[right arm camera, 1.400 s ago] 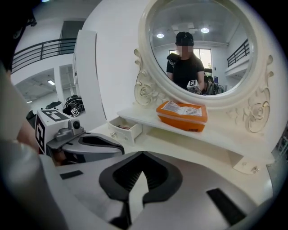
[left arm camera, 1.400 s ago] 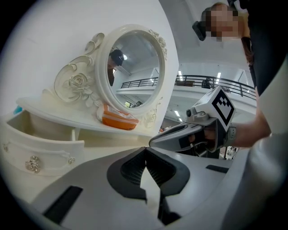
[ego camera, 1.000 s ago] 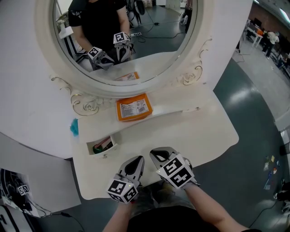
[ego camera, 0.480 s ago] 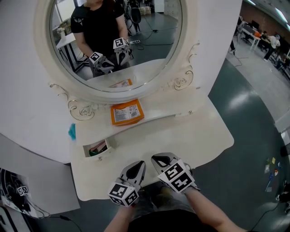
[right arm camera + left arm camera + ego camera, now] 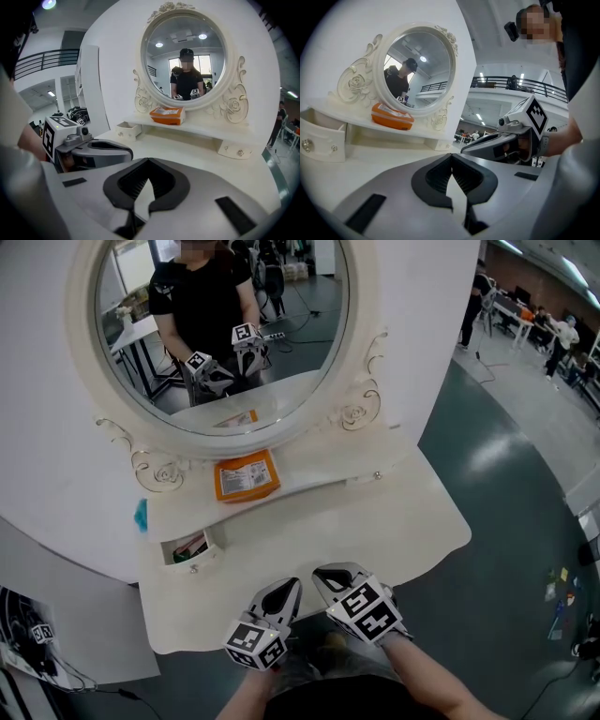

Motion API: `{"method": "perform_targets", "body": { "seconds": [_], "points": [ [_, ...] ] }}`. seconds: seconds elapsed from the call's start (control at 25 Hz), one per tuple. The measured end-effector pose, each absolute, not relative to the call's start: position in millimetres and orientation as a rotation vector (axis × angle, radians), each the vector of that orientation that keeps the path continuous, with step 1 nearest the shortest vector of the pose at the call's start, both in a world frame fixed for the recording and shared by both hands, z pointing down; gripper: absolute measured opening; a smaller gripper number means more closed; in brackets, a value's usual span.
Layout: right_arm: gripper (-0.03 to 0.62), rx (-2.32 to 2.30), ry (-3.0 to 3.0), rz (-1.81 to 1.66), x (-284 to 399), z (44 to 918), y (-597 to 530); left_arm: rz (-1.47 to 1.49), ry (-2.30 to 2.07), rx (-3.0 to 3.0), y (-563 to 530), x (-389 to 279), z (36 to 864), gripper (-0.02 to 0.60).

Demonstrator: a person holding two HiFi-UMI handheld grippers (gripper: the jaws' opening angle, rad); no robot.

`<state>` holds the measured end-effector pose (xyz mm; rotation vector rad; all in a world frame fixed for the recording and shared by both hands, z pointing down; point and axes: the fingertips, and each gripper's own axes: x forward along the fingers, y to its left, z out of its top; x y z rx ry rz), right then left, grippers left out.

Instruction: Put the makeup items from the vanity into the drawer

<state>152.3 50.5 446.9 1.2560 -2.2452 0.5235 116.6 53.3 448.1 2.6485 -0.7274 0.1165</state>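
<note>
An orange makeup packet [image 5: 247,476] lies flat on the vanity's upper shelf, under the oval mirror [image 5: 220,324]; it also shows in the left gripper view [image 5: 391,116] and the right gripper view [image 5: 167,114]. The small left drawer [image 5: 187,549] stands pulled out, with small dark and green items inside. My left gripper [image 5: 284,592] and right gripper [image 5: 328,575] hover side by side at the tabletop's front edge, far short of the packet. Both are shut with nothing between their fingers, as the left gripper [image 5: 451,157] and right gripper [image 5: 148,161] views show.
The white vanity top [image 5: 375,521] is bare between the grippers and the shelf. A matching right drawer [image 5: 233,149] is closed. A teal object [image 5: 141,515] sits at the shelf's left end. The mirror reflects the person and both grippers. Dark floor lies to the right.
Both grippers have drawn back together from the vanity toward the person, still shut and empty. The vanity now sits farther away and higher in the head view.
</note>
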Motion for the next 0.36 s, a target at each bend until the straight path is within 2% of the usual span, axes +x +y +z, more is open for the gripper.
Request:
{"method": "perform_targets", "body": {
  "seconds": [0.36],
  "points": [
    [0.020,1.266,-2.268,0.509,174,437,75,0.114,-0.710,2.673,72,145,440,0.014]
  ]
}}
